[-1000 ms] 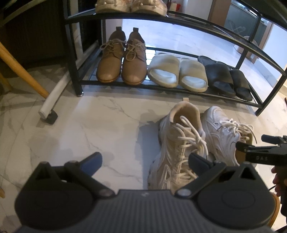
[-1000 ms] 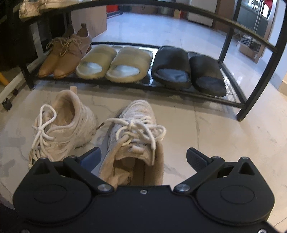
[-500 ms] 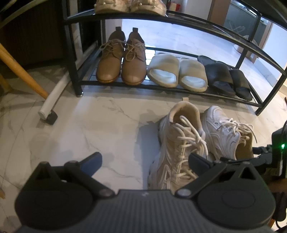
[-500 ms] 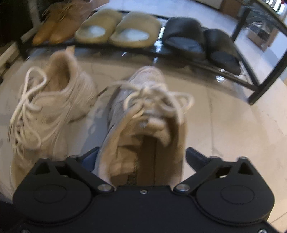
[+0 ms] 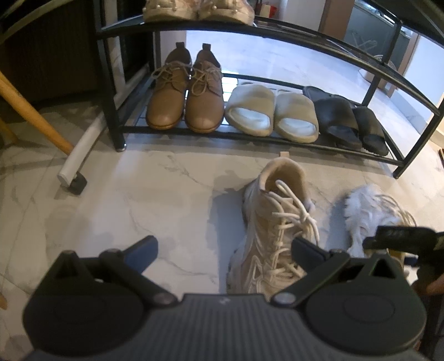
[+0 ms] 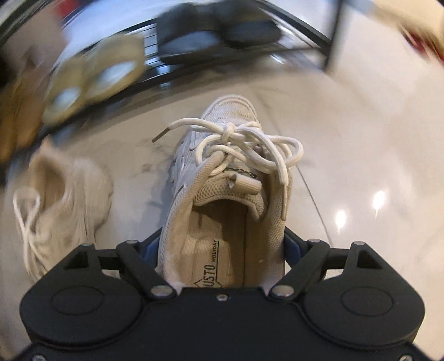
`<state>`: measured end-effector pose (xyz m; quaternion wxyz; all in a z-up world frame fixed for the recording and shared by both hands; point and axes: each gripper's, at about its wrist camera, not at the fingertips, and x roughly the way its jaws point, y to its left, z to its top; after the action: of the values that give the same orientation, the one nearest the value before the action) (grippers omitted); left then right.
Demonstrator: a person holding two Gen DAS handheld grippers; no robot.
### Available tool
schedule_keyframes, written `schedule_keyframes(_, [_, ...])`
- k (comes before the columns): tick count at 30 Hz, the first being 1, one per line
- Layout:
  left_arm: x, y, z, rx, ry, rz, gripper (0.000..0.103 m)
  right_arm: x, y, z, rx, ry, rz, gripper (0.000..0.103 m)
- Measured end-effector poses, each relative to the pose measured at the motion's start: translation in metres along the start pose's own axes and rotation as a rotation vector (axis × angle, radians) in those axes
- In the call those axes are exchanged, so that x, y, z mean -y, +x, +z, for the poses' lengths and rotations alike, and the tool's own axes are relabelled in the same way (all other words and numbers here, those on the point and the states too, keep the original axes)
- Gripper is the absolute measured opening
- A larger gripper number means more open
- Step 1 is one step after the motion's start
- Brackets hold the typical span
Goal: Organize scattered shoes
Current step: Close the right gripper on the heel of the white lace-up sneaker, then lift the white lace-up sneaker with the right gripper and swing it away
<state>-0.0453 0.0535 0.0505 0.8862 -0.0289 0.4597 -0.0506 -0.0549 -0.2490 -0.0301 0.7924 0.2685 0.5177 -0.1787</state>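
Two pale sneakers lie on the marble floor in front of the shoe rack (image 5: 277, 29). My right gripper (image 6: 222, 244) straddles the heel of the white sneaker (image 6: 230, 155), its jaws closing with the pads against both sides of the collar. That sneaker stays sharp while the background smears, so it moves with the gripper. In the left wrist view the white sneaker (image 5: 363, 216) is blurred at the right. The cream sneaker (image 5: 277, 222) lies heel toward the rack, just left of it. My left gripper (image 5: 222, 247) hangs open over the floor with nothing between its fingers, the right finger over the cream sneaker's toe.
The rack's bottom shelf holds brown lace-ups (image 5: 186, 102), beige slides (image 5: 272, 113) and black slides (image 5: 349, 125). Another pale pair (image 5: 194, 11) sits on the shelf above. A wooden leg (image 5: 33, 116) and a white tube (image 5: 83, 155) stand at the left.
My right gripper came down over the white sneaker's heel and narrowed onto it, then rolled. The white sneaker shifted right, away from the cream one. My left gripper stayed still.
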Motion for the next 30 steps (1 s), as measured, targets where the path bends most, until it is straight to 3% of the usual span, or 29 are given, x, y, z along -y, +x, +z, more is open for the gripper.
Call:
schedule_keyframes(1, [0.0, 0.0, 0.0, 0.001, 0.001, -0.001, 0.103, 0.009, -0.001, -0.001, -0.03, 0.116, 0.024, 0.082])
schedule_keyframes(4, [-0.001, 0.001, 0.0, -0.003, -0.008, -0.004, 0.103, 0.014, -0.003, -0.009, -0.04, 0.285, 0.051, 0.082])
schedule_keyframes(7, [-0.002, 0.001, 0.0, -0.006, -0.013, -0.011, 0.103, 0.012, -0.003, -0.017, -0.057, 0.453, 0.133, 0.085])
schedule_keyframes(8, [-0.001, 0.001, 0.0, -0.005, -0.01, -0.015, 0.103, 0.01, -0.002, -0.018, -0.071, 0.471, 0.143, 0.085])
schedule_keyframes(10, [-0.001, 0.001, 0.0, -0.003, -0.011, -0.02, 0.103, 0.001, 0.002, -0.022, -0.125, 0.543, 0.17, 0.096])
schedule_keyframes(14, [-0.005, 0.001, 0.0, -0.006, -0.037, -0.026, 0.103, -0.007, 0.0, -0.018, -0.184, 0.513, 0.161, 0.099])
schedule_keyframes(16, [-0.007, 0.0, 0.0, -0.009, -0.055, -0.031, 0.103, -0.009, -0.011, -0.009, -0.256, 0.405, 0.199, 0.099])
schedule_keyframes(18, [-0.005, 0.0, 0.0, -0.007, -0.047, -0.034, 0.103, -0.011, -0.028, 0.001, -0.26, 0.269, 0.231, 0.099])
schedule_keyframes(19, [-0.004, 0.0, 0.0, -0.006, -0.04, -0.035, 0.103, -0.013, -0.033, 0.008, -0.252, 0.215, 0.232, 0.101])
schedule_keyframes(21, [0.002, 0.0, 0.0, -0.003, -0.015, -0.039, 0.103, -0.022, -0.063, 0.024, -0.168, -0.027, 0.201, 0.102])
schedule_keyframes(25, [0.004, 0.001, 0.0, -0.006, -0.002, -0.044, 0.103, -0.049, -0.088, 0.032, 0.045, -0.572, 0.043, 0.103])
schedule_keyframes(27, [0.003, 0.002, -0.001, -0.011, -0.014, -0.042, 0.103, -0.067, -0.084, 0.015, 0.133, -0.982, -0.087, 0.103])
schedule_keyframes(30, [0.0, 0.004, -0.001, -0.023, -0.033, -0.038, 0.103, -0.075, -0.073, -0.02, 0.127, -1.472, -0.11, 0.103])
